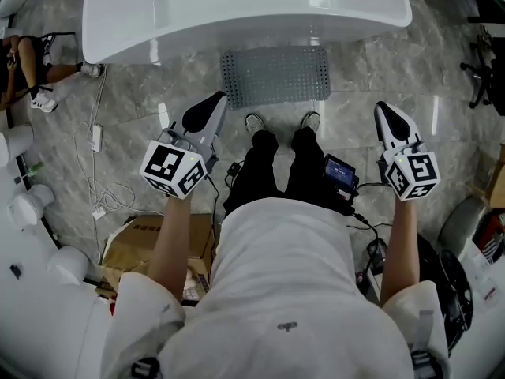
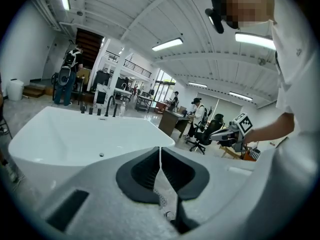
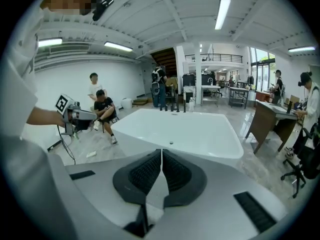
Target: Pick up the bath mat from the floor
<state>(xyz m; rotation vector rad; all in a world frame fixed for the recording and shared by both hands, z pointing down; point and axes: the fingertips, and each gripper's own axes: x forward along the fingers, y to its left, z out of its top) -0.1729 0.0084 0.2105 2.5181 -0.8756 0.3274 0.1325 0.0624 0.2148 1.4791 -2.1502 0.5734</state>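
Standing at a white bathtub (image 1: 237,10), a person looks steeply down past their own torso at the bath mat (image 1: 274,76). The mat lies flat on the floor (image 1: 142,101) just ahead of the person's shoes (image 1: 255,122), with its far edge right against the foot of the tub, possibly tucked a little under it.

It is a grey rectangle with rounded corners, covered in a fine grid of small dots or holes. It looks like thin, flexible rubber or plastic. The floor is glossy grey stone-patterned tile, hard and smooth. The tub is glossy and smooth with softly curved walls.

Each hand holds out a tool, and both sit well short of the mat. The left tool (image 1: 211,105) is nearer its left end and the right tool (image 1: 385,113) is wide of its right end. This spread likely sets up a grip at each end, so the limp sheet lifts evenly.

Both tools have their dark ribbed pads pressed together with nothing between them, so they would need to part before gripping. Pinching such a thin edge off a hard floor may be fiddly.

Loose white cables (image 1: 99,188) and a cardboard box (image 1: 138,243) lie on the floor to the left.
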